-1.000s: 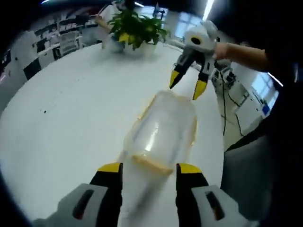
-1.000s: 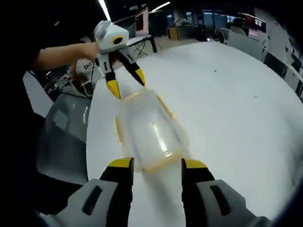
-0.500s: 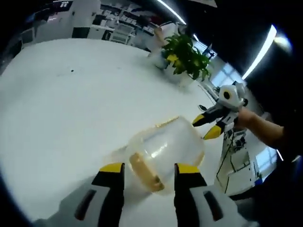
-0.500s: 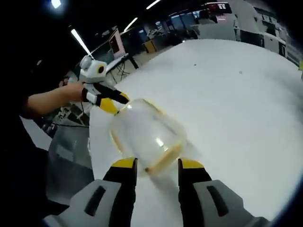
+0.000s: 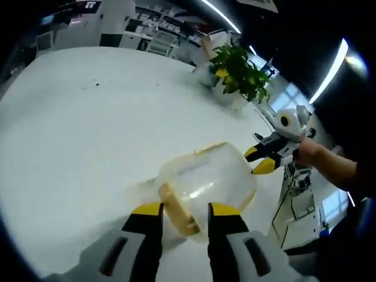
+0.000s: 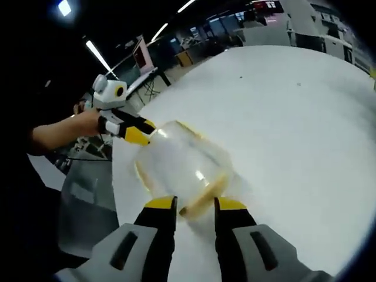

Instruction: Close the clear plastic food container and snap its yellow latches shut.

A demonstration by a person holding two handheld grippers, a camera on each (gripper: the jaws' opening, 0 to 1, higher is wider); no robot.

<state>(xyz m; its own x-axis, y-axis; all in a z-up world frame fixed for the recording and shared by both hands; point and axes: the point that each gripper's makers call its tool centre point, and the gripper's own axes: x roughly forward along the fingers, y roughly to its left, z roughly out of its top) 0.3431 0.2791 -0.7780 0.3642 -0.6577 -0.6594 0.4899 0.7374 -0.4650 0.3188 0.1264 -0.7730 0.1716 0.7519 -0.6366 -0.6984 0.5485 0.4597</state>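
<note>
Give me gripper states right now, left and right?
Left gripper: jaws closing around a yellow latch of the clear container; firm grip cannot be told.
Right gripper: same, jaws flanking the opposite yellow latch; cannot tell.

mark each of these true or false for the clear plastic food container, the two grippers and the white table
1. The clear plastic food container lies on the round white table. True.
2. The left gripper has a yellow latch of the container between its jaws. True.
3. A red mug stands beside the container. False: no mug is there.
4. A green potted plant stands at the table's far edge. True.
5. The right gripper is far from the container. False: its jaws flank the container's yellow end latch.
</note>
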